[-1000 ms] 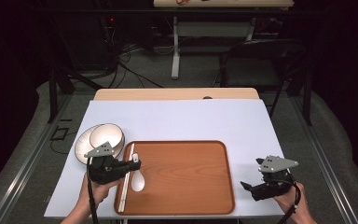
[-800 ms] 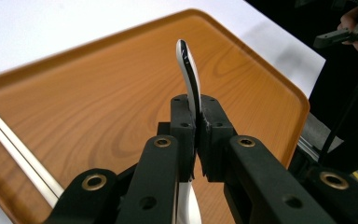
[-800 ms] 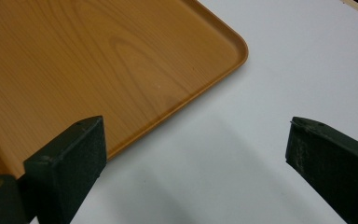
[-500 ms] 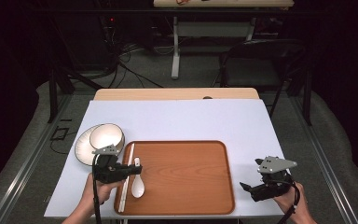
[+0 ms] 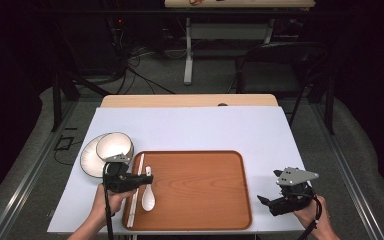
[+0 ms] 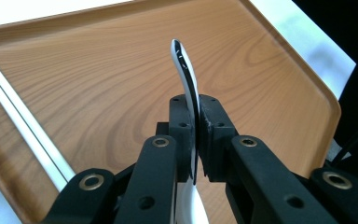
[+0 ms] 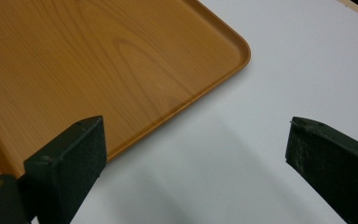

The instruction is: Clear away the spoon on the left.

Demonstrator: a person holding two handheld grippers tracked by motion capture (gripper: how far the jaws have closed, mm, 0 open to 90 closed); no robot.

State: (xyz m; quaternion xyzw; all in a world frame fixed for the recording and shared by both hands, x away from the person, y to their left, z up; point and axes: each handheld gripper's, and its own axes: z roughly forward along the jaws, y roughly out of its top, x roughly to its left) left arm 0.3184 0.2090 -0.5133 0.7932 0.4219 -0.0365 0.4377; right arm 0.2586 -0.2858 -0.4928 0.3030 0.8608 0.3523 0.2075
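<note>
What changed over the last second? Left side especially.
The left tool, shut on the white spoon, has drawn back toward the person along the tray's left side, and the spoon came with it; the bowl and plate now lie uncovered. The right tool stayed open beside the tray. Chopsticks, bowl and plate unmoved.

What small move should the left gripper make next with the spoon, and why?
Probably lower the spoon a little and open the jaws. The left gripper is shut on its handle, and in the high view the bowl end sits at the tray's left side beside the chopsticks. The right gripper waits open off the tray.
</note>
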